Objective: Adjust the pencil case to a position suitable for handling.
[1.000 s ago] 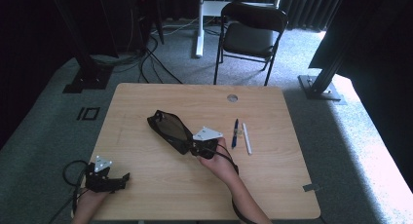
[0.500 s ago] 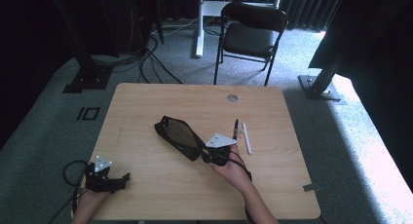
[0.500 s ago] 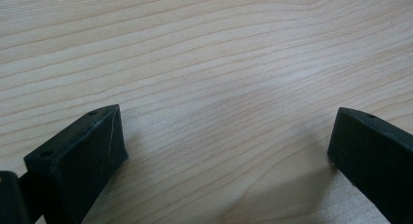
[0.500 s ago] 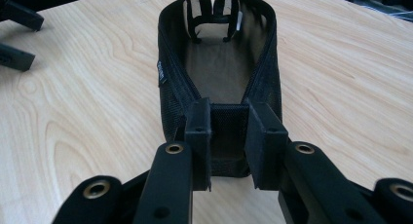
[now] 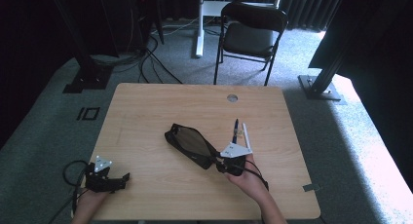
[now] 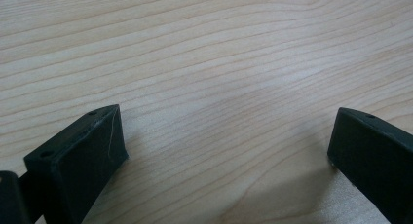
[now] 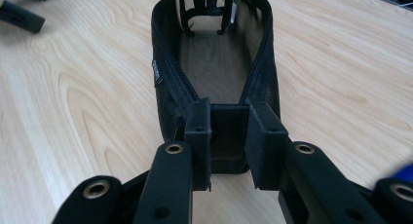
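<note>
Right now the right gripper [image 7: 228,136] has its two black jaws pinched on the near end wall of a long black mesh pouch [image 7: 214,63], an open, boat-shaped fabric case with a stiff bound rim. The jaws stand only a narrow gap apart, with the fabric wall pressed between the pads. From above, the right gripper [image 5: 225,161] sits right of the table's middle, with the pouch [image 5: 191,145] stretching away from it toward the far left, lying on the pale wooden table [image 5: 146,107]. Just beyond the gripper lie a dark blue pen [image 5: 235,130] and a white pen [image 5: 246,137], side by side and close to the pouch's near end without touching it, as far as I can tell.

The left gripper [image 6: 224,151] has its jaws spread wide with nothing between them, bare wood beneath; from above the left gripper [image 5: 104,177] rests at the near left corner, well apart from the pouch.

My reading is that the pouch is being dragged into place beside the pens. To do this well, keep the pinch firm on the rim so the soft wall does not slip out, pull low and level so the far end slides rather than lifts, and stop short of nudging the pens.
</note>
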Demonstrator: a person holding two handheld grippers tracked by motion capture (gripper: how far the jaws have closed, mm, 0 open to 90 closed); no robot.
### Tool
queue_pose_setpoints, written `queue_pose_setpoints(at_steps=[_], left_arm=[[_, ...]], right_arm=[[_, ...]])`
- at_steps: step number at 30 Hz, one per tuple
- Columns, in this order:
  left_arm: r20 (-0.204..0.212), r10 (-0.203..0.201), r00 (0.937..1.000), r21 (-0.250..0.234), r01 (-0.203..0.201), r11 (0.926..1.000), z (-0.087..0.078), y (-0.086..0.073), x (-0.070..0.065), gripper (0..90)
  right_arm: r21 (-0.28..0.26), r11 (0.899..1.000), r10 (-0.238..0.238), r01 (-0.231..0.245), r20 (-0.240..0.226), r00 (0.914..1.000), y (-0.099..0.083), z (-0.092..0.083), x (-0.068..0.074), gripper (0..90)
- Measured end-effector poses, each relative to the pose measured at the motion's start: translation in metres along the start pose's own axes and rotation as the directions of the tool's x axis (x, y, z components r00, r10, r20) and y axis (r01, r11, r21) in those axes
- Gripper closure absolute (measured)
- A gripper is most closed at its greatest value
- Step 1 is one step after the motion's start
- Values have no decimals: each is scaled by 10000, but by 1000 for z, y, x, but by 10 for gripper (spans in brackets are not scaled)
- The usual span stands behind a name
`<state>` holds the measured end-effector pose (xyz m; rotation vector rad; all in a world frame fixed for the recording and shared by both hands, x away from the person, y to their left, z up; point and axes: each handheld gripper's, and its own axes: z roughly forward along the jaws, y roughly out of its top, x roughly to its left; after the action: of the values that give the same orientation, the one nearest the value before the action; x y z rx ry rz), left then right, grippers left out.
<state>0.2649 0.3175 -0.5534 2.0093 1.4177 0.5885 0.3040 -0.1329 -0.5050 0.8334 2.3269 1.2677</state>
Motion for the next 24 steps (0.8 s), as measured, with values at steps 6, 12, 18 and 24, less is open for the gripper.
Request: queue_pose_setpoints(at_steps=[6, 12, 18, 24], left_arm=[[11, -23, 10000, -19, 23, 10000, 0, 0, 0, 6], [1, -25, 10000, -24, 25, 10000, 0, 0, 0, 6], [-2, -11, 10000, -12, 11, 10000, 0, 0, 0, 6], [-10, -3, 10000, -4, 3, 10000, 0, 0, 0, 6]], right_arm=[[84, 9999, 127, -126, -112, 9999, -12, -15, -7, 734], [194, 9998, 8, -9, 32, 10000, -23, -32, -13, 734], [217, 9993, 296, -300, 190, 9994, -38, -52, -24, 733], [269, 9989, 386, -396, 356, 9986, -51, -72, -31, 732]])
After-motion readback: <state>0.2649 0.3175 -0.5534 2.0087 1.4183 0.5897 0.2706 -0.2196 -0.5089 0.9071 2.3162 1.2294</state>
